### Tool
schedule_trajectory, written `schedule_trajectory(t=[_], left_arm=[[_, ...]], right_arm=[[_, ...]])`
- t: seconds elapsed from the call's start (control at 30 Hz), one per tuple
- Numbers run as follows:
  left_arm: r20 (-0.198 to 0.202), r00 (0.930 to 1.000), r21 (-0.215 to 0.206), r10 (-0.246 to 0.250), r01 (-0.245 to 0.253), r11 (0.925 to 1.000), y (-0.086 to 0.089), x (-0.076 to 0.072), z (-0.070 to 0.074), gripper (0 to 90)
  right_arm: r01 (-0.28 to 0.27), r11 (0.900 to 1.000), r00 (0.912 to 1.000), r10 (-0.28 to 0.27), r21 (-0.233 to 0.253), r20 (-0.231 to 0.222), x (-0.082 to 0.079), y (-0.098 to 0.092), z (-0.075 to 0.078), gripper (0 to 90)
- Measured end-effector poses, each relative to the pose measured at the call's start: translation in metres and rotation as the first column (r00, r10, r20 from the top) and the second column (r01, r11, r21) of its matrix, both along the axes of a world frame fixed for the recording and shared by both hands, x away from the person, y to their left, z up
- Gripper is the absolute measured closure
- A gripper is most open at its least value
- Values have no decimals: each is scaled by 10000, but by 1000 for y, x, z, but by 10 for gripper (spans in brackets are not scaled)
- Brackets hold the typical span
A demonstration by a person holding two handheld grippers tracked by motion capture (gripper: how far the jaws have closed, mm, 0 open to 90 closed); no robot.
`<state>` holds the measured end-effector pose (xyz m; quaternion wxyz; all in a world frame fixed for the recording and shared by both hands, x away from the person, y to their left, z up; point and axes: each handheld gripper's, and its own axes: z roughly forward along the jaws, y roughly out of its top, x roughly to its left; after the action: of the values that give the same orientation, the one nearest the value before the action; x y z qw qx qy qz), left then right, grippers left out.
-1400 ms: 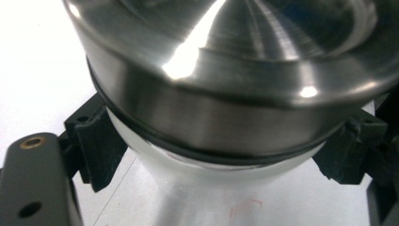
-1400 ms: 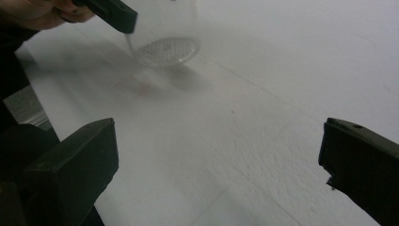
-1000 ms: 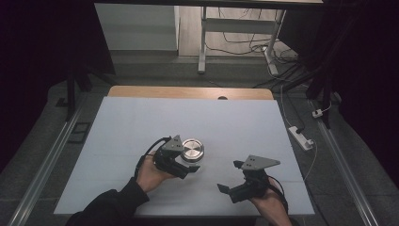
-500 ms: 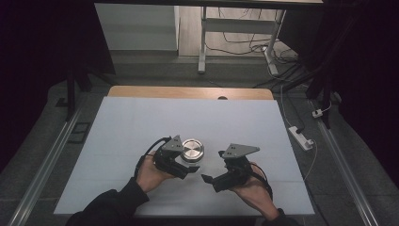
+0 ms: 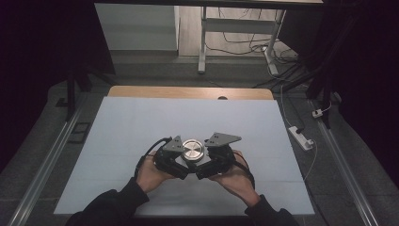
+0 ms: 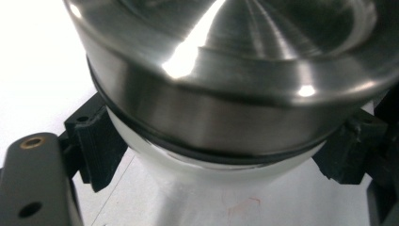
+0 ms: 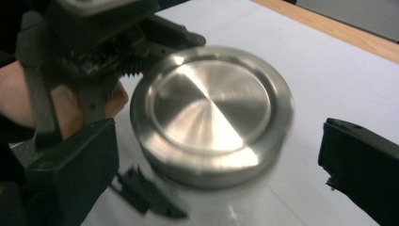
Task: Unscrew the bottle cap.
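A round container with a brushed steel lid (image 5: 193, 149) stood upright on the white worktop (image 5: 122, 127), low and just left of centre in the high view, with both hands closed in on it from the bottom edge. The left gripper (image 5: 175, 162) sat against the container's left side. In the left gripper view its two black jaws stood either side of the white body below the steel lid (image 6: 221, 89), one at lower left and one at lower right, both apparently touching the wall; the judgement is that this gripper was clamped on the container and steadying it. The right gripper (image 5: 207, 165) lay at the container's lower right in the high view. In the right gripper view its jaws were plainly apart, one at lower left of the frame and one at the right edge, with the lid (image 7: 211, 113) lying between and ahead of them and a clear gap of worktop showing on the right-hand side. The lid was a flat disc, its axis vertical, so no long axis governed the approach; what mattered was that the rim sat centred in the open span. The right hand was the free one and close by. Judged from these positions, a grasp on the lid rim by the right gripper appeared to be the step in hand, not yet made.
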<state>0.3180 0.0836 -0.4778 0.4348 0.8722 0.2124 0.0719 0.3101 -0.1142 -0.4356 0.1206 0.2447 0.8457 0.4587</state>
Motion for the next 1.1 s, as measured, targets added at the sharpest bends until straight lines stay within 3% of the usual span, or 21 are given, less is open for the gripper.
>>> schedule_trajectory(t=[0.27, 0.33, 0.47, 0.53, 0.6, 0.67, 0.73, 0.77, 0.8, 0.83, 0.93, 1.03, 1.07, 1.1], left_arm=[[10, 9999, -21, -109, 109, 9999, 1, -1, 1, 157], [-9, 9999, -42, -123, 123, 9999, 1, -1, 2, 157], [6, 9974, -32, -725, 725, 9974, 2, -1, 3, 157], [3, 9941, -58, -1080, 1080, 9941, 2, -1, 4, 157], [8, 9869, -81, -1613, 1613, 9869, 2, -2, 5, 157], [70, 9793, -92, -2025, 2025, 9792, 1, -3, 5, 157], [121, 9766, -92, -2146, 2147, 9766, 1, -3, 5, 157], [172, 9744, -106, -2241, 2243, 9745, 1, -4, 6, 157], [162, 9766, -178, -2143, 2146, 9765, 2, -4, 6, 157], [179, 9791, -193, -2027, 2030, 9790, 3, -3, 7, 157], [246, 9894, -176, -1434, 1439, 9894, 7, -1, 8, 157], [164, 9976, -237, -669, 673, 9975, 11, 1, 7, 156], [145, 9990, -194, -416, 419, 9989, 11, 2, 7, 156], [140, 9996, -181, -244, 246, 9995, 12, 2, 6, 156]], right_arm=[[-205, 9997, 9986, 199, 110, 491, 3, 16, -1, 178], [-383, 9992, 9978, 376, 133, 549, 4, 15, -1, 182], [-1364, 9904, 9902, 1356, 241, 328, 11, 8, 0, 184], [-2361, 9713, 9716, 2355, 286, 214, 17, 3, 1, 184], [-3289, 9432, 9444, 3284, 459, 173, 22, -2, 1, 184], [-4475, 8923, 8939, 4483, 605, -8, 31, -7, 2, 183], [-5233, 8500, 8517, 5239, 611, 54, 35, -8, 3, 181], [-5424, 8378, 8396, 5431, 628, 68, 35, -8, 3, 178], [-5428, 8366, 8390, 5441, 737, 37, 36, -8, 3, 171], [-5258, 8462, 8495, 5276, 866, 20, 35, -8, 3, 150], [-4334, 8935, 8979, 4393, 1179, -283, 35, -10, 9, 52], [-2778, 9549, 9553, 2861, 1049, -747, 35, -11, 15, 7], [-2176, 9725, 9707, 2245, 835, -853, 34, -11, 16, 6], [-1687, 9833, 9811, 1742, 684, -841, 32, -9, 16, 0]])
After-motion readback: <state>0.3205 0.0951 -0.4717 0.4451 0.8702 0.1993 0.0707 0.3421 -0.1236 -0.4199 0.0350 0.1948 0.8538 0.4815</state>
